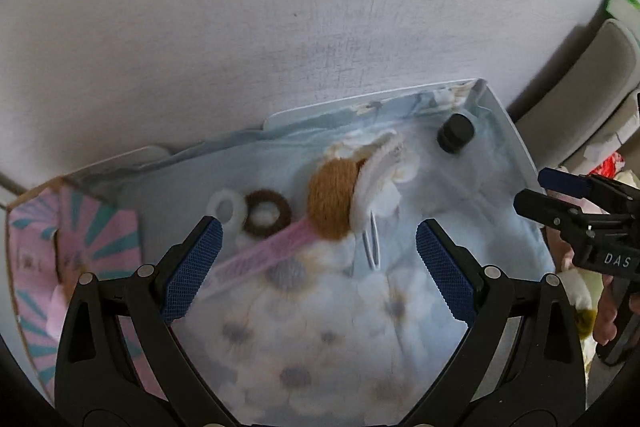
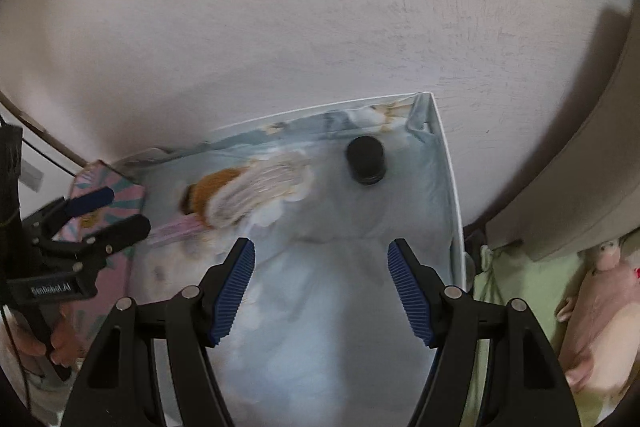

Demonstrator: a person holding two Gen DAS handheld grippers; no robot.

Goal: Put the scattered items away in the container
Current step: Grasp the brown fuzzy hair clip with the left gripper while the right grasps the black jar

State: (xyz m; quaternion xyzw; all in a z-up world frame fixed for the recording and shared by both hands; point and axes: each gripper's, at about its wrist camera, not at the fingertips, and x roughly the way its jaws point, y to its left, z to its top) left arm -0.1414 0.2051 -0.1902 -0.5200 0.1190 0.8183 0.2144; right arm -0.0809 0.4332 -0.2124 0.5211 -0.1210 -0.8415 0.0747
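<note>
Tongs [image 1: 536,201] read "DAS"; left tongs [image 2: 106,211] read "GenRobot.AI".

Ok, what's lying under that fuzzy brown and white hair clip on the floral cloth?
A pink comb runs under the brown and white hair clip; only its left part shows. Metal prongs poke out below. The rest under the clip is covered.

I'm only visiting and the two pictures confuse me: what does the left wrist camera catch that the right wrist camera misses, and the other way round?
Only the left wrist view shows the white hair ring, the brown hair ring and a thin metal clip.

Only the right wrist view shows the green cloth beside the tray's right wall.

Both show the floral-lined tray, the black cap, the brown-and-white fuzzy piece, the pink strip, the pink patterned box and both open grippers, left and right.
</note>
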